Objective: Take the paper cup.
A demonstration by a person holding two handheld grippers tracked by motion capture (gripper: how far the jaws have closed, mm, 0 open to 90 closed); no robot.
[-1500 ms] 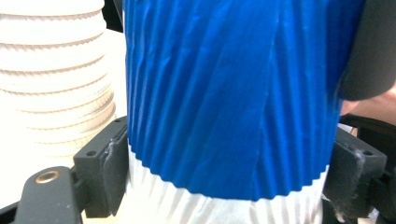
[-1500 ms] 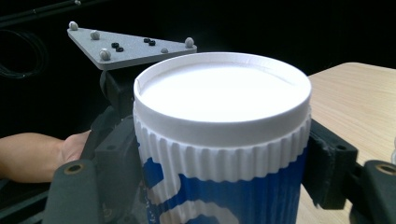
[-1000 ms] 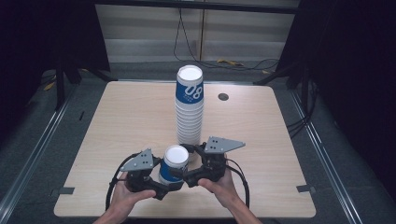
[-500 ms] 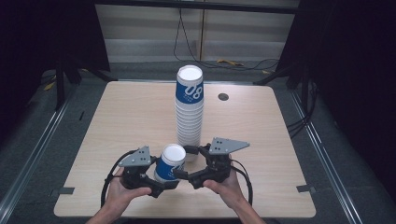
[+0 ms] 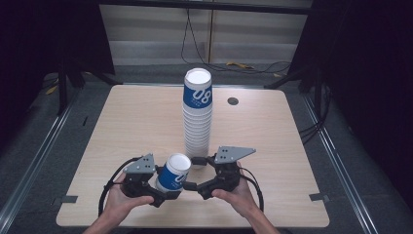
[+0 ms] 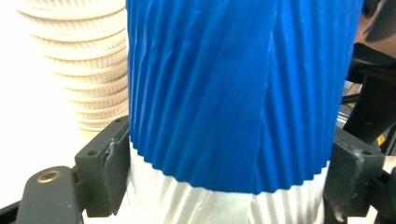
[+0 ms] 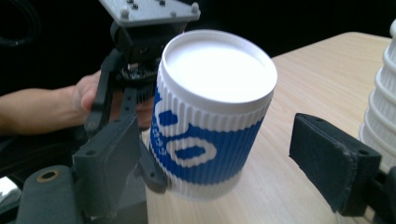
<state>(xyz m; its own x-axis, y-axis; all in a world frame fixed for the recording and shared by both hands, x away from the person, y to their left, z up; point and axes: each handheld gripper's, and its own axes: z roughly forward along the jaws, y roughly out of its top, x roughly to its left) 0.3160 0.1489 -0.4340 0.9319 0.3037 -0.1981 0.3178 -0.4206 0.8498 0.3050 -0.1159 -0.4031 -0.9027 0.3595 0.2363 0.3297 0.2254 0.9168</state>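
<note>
A blue and white ribbed paper cup [image 5: 174, 174] stands tilted near the table's front edge, its white end up. My left gripper [image 5: 169, 187] is shut on it. In the left gripper view both pads [image 6: 112, 158] press on the cup [image 6: 233, 93] where blue meets white. My right gripper [image 5: 194, 173] faces it from the right. In the right gripper view the cup [image 7: 210, 116] sits between its jaws, which have just been closing. The right pad [image 7: 331, 158] still stands apart from the cup. A tall stack of the same cups [image 5: 197, 117] rises just behind.
The wooden table [image 5: 122, 122] has a small round hole [image 5: 233, 101] at the back right. Cables lie on the floor beyond the far edge. Metal rails run along both sides. The stack [image 7: 380, 107] is close to the right jaw.
The cup has shifted a little to the left, away from the stack, and tilted, along with the left gripper. The right hand has stayed nearly where it was.
</note>
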